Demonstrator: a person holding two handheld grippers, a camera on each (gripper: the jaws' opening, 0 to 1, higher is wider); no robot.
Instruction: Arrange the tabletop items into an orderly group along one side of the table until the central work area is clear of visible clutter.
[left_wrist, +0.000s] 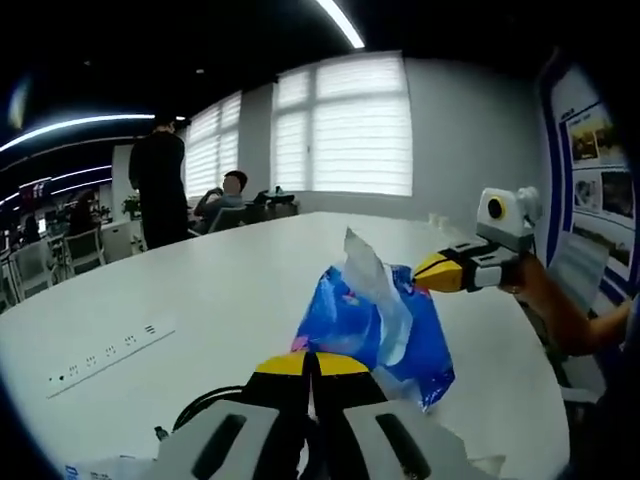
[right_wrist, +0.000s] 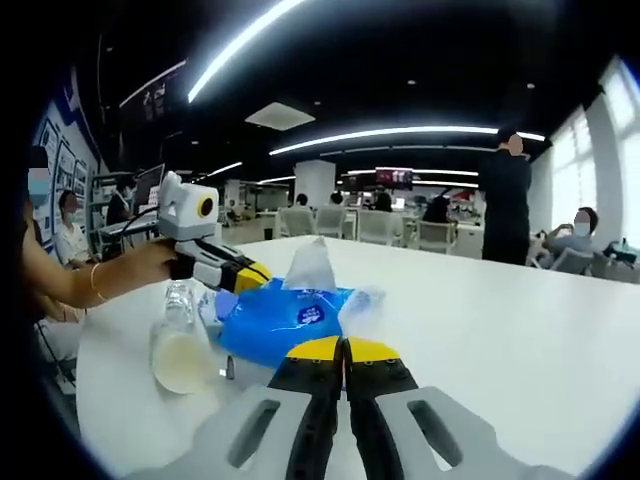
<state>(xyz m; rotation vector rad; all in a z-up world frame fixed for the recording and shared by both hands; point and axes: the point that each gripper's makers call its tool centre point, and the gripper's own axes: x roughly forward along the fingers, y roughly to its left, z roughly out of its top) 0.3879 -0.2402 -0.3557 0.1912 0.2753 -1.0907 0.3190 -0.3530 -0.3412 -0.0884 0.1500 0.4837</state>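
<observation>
Yellow-tipped jaws of the left gripper (left_wrist: 309, 366) rise at the bottom of the left gripper view, pressed together with nothing between them, their tips just short of the near edge of a blue tissue pack (left_wrist: 375, 325). Likewise in the right gripper view the right gripper (right_wrist: 344, 352) has its jaws shut tight on nothing, just in front of the same pack.

Largest in both views is the white table (left_wrist: 230, 290), a long rounded top running away toward the window blinds (left_wrist: 345, 130). On it, toward the left in the left gripper view, lies a white power strip (left_wrist: 110, 353) flush with the surface. A black cable (left_wrist: 205, 405) curls beside the left gripper's body.

Next in size, the blue tissue pack lies on the table between the two grippers, a white tissue (left_wrist: 368, 262) sticking up from its top. In the right gripper view the pack (right_wrist: 285, 320) lies flat, with a clear plastic bottle (right_wrist: 181, 345) lying just beside it at the table's edge, pale liquid pooled in its lower end; whether the two touch I cannot tell.

Beyond the table, a person in black (left_wrist: 160, 188) stands near a seated person (left_wrist: 222, 200), among office chairs (left_wrist: 85, 248).
</observation>
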